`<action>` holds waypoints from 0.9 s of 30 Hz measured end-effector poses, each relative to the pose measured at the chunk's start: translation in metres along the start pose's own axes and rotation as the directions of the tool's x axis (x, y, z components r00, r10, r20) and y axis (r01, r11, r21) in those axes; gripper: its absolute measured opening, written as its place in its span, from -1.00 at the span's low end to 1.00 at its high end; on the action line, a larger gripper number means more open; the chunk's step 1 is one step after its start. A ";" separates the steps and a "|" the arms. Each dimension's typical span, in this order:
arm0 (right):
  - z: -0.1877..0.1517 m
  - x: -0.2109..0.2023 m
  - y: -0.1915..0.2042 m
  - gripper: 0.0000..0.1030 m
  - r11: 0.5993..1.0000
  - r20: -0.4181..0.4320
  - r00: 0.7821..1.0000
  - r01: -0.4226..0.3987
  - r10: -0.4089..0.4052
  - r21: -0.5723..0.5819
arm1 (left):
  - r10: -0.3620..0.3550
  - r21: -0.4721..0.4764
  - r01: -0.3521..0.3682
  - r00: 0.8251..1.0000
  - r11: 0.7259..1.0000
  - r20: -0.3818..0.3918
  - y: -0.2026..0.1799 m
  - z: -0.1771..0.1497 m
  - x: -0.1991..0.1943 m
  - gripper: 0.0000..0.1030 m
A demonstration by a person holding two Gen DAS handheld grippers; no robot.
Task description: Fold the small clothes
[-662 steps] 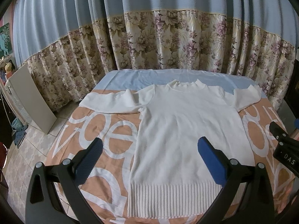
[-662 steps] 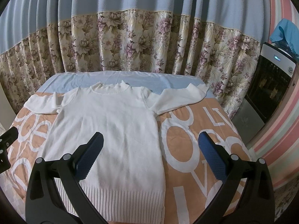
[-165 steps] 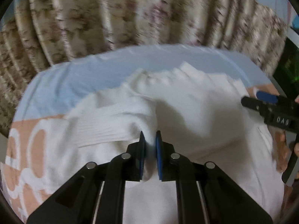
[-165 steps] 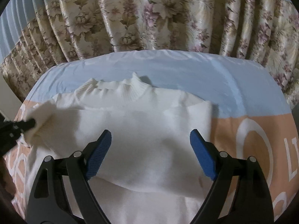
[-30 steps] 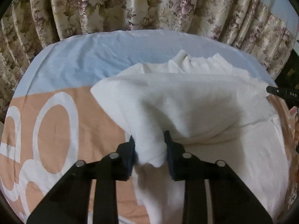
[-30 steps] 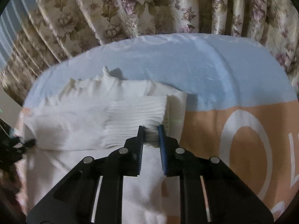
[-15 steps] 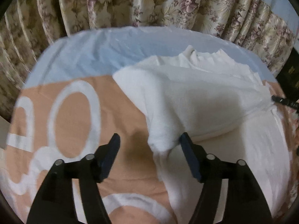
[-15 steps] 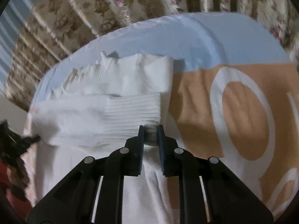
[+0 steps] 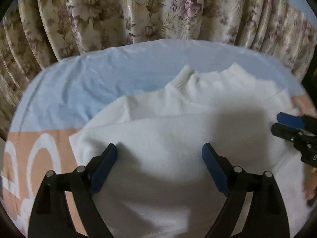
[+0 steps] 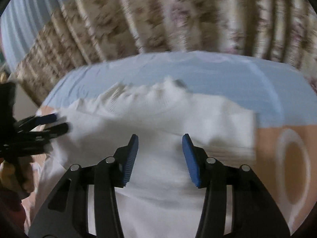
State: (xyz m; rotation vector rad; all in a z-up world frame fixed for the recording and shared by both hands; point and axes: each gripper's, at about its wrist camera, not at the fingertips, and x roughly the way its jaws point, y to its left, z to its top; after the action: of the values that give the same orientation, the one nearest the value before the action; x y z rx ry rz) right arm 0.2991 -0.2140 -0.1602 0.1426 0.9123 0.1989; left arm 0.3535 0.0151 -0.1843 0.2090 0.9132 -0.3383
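Two tongs (image 9: 159, 154) (image 10: 160, 146) opening empty above one white sweater (image 9: 178, 130) on one bed (image 9: 83, 87)

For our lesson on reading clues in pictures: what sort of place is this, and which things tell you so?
Probably a bedroom at home. A white sweater lies on a bed sheet in pale blue and orange, and a flowered curtain hangs close behind.
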 end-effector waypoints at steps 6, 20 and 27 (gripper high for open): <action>-0.013 0.008 -0.016 -0.17 0.996 -0.024 0.998 0.048 -0.050 -0.073 | -0.064 0.052 0.064 0.998 0.997 -0.001 0.021 -0.019 -0.011 0.71; -0.024 -0.031 -0.009 0.19 0.993 0.059 0.997 -0.049 0.055 -0.106 | -0.060 0.032 0.060 0.998 0.998 0.017 -0.022 -0.008 -0.034 0.91; -0.038 -0.006 0.004 0.17 0.989 -0.008 0.999 -0.037 0.036 -0.146 | 0.011 0.045 -0.010 1.000 0.999 -0.009 -0.014 -0.034 -0.022 0.91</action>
State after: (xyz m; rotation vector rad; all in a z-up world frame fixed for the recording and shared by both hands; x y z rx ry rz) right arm 0.2643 -0.2100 -0.1777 0.0233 0.8973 0.2992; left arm 0.3109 0.0167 -0.1871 0.2571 0.9134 -0.3487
